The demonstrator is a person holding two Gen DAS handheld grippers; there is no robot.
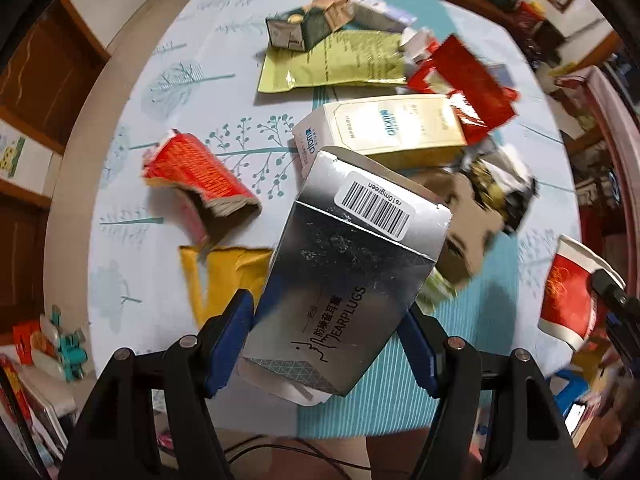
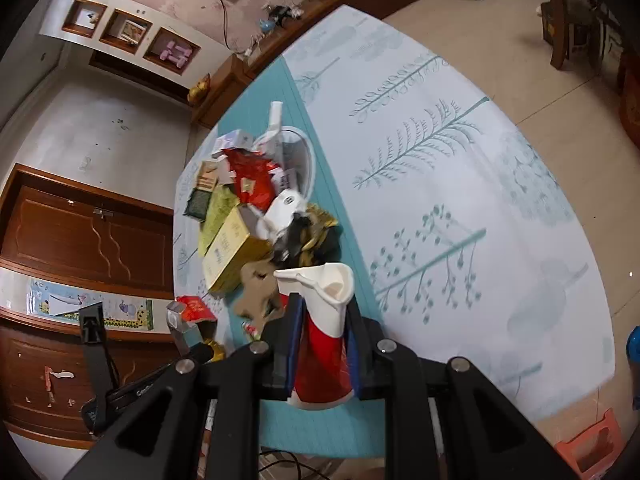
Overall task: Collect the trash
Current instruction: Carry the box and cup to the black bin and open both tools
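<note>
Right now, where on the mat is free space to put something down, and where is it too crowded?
Free: the white tree-print half of the mat, right of the teal strip, and the corner beyond the torn red box. Crowded: the pile around the yellow box and red pouch.

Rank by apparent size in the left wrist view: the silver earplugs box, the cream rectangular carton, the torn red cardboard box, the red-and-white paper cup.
1. Silver earplugs box, though it is nearest the camera, which inflates it.
2. Cream rectangular carton.
3. Torn red cardboard box.
4. Red-and-white paper cup, partly cut off at the edge.
</note>
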